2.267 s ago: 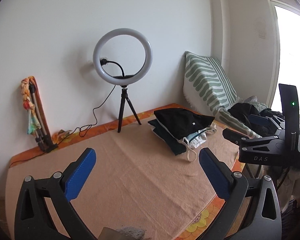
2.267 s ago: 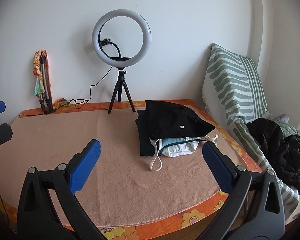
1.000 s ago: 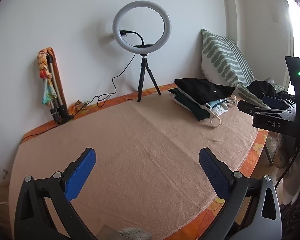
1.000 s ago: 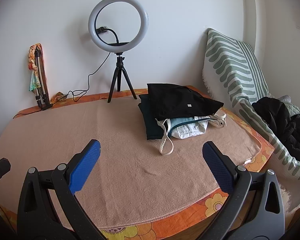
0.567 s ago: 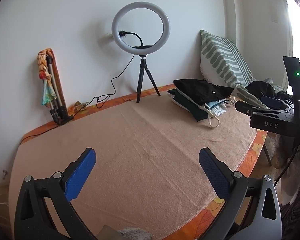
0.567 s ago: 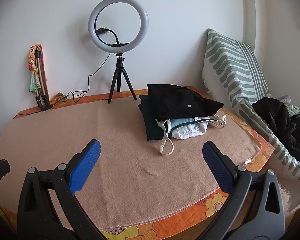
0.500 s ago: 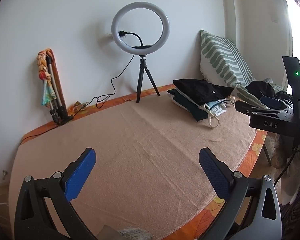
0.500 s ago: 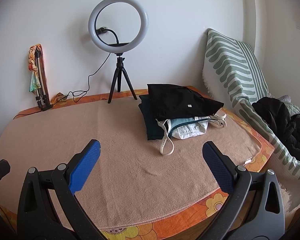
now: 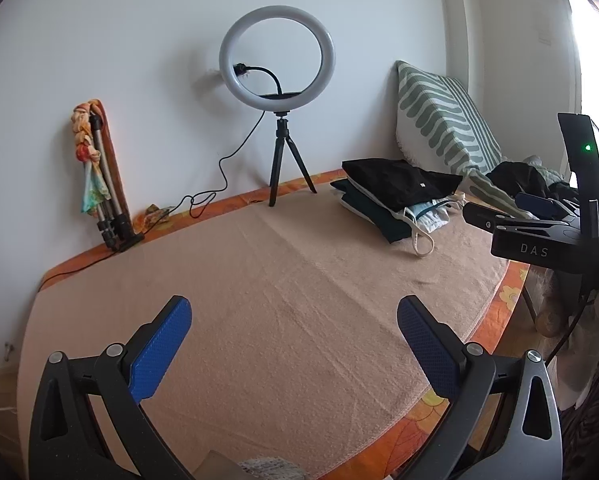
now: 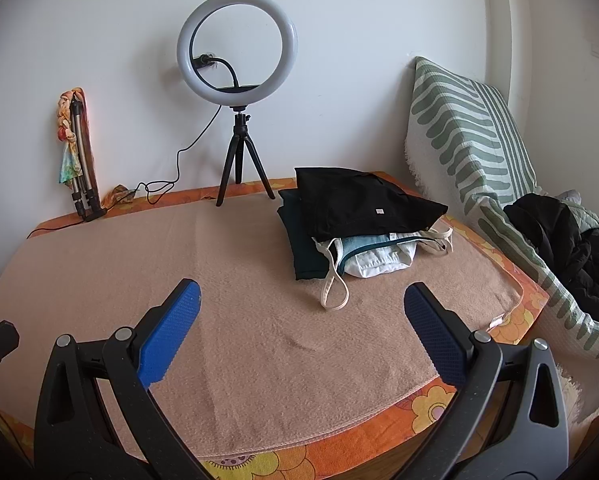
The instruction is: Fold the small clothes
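A stack of folded clothes (image 10: 359, 216) lies on the peach blanket (image 10: 239, 300) at the right back, a black garment on top, dark green and white-and-teal pieces under it, cream straps hanging out in front. It also shows in the left wrist view (image 9: 395, 196). My left gripper (image 9: 293, 328) is open and empty above the blanket's near edge. My right gripper (image 10: 301, 312) is open and empty, in front of the stack and apart from it. The right gripper's body (image 9: 555, 236) shows at the right of the left wrist view.
A ring light on a tripod (image 10: 239, 120) stands at the back by the wall, its cable trailing left. A folded tripod with a coloured cloth (image 10: 77, 152) leans at the back left. A striped green pillow (image 10: 463, 132) and a dark heap of clothes (image 10: 567, 252) lie at the right.
Both grippers pulled back from the table between the earliest frames and one second ago. Since then they have barely moved. Both stay open and empty.
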`<state>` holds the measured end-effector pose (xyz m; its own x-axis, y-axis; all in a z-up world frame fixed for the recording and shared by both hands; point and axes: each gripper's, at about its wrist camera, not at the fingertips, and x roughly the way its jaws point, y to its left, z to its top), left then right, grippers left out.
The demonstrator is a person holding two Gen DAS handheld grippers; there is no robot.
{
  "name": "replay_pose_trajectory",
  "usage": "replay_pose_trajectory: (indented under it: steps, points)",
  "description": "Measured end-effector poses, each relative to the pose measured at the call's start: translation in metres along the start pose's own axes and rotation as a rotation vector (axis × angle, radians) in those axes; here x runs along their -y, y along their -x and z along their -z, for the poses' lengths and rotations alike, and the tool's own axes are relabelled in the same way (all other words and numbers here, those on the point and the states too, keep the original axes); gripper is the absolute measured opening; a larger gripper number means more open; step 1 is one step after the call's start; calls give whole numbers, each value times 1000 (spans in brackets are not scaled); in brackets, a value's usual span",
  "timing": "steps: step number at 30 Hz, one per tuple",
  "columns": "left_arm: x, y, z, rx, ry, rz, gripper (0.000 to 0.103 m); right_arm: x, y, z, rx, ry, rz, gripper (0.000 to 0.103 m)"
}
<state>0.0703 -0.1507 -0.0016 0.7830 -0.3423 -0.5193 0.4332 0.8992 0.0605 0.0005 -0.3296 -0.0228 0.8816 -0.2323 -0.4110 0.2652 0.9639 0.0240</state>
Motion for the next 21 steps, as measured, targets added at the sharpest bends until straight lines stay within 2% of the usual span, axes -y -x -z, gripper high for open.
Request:
replay_pose_trajectory:
  steps: [21]
  points:
    - [0,1,-1,-5,5,9,102,-1,0,0,-5,-2,-3,103]
